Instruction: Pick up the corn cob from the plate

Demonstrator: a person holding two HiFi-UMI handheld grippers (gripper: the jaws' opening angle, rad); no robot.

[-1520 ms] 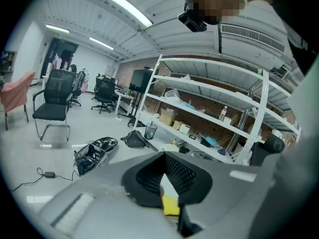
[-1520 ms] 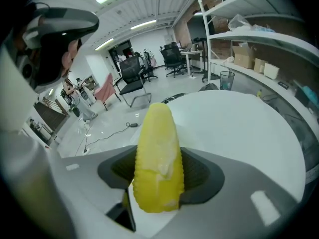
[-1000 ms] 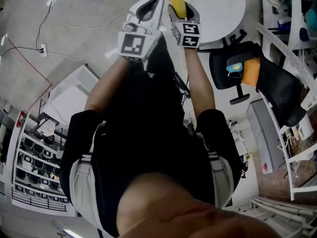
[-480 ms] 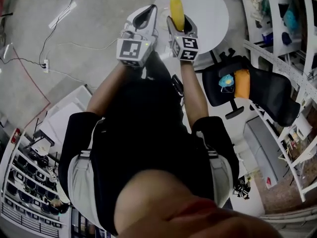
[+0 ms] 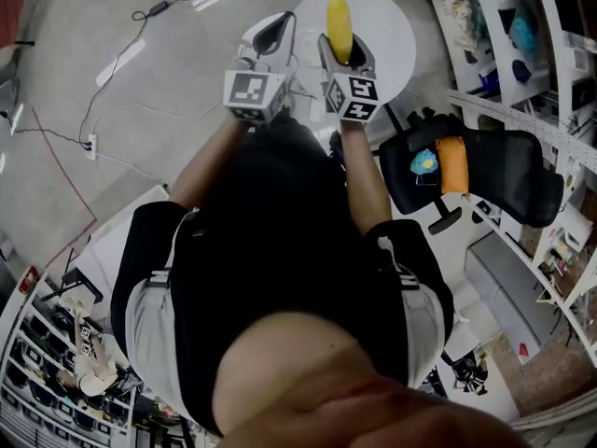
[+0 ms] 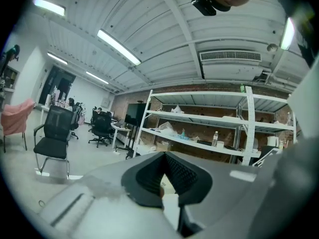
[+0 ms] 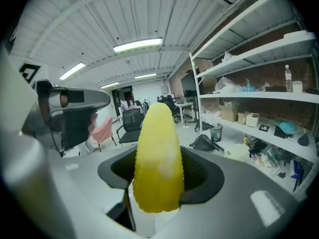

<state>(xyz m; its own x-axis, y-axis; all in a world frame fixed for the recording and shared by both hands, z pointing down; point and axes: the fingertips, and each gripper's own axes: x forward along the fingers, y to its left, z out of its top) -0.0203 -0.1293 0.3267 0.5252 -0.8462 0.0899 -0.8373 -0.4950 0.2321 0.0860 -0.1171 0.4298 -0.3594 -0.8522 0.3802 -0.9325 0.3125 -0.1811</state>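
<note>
Both hover over the round bench (image 5: 394, 21), open floor (image 5: 140, 119) left, chair (image 5: 508, 180) right: right gripper (image 5: 345, 52) fingers clamp the corn cob (image 5: 339, 19), left gripper (image 5: 270, 34) fingers together, empty.

The corn cob (image 7: 157, 156) looks like glossy yellow plastic with rows of fine bumps. Around it, the right gripper (image 7: 159, 180) has a smooth matt grey plastic shell and black ribbed pads (image 7: 195, 171). The round table (image 5: 396, 35) behind the corn cob is smooth and white.

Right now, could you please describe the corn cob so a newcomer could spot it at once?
Find the round white table at the head view's top. Before it, the right gripper clamps the corn cob: yellow, tapered, unlike the empty left gripper beside it.
</note>
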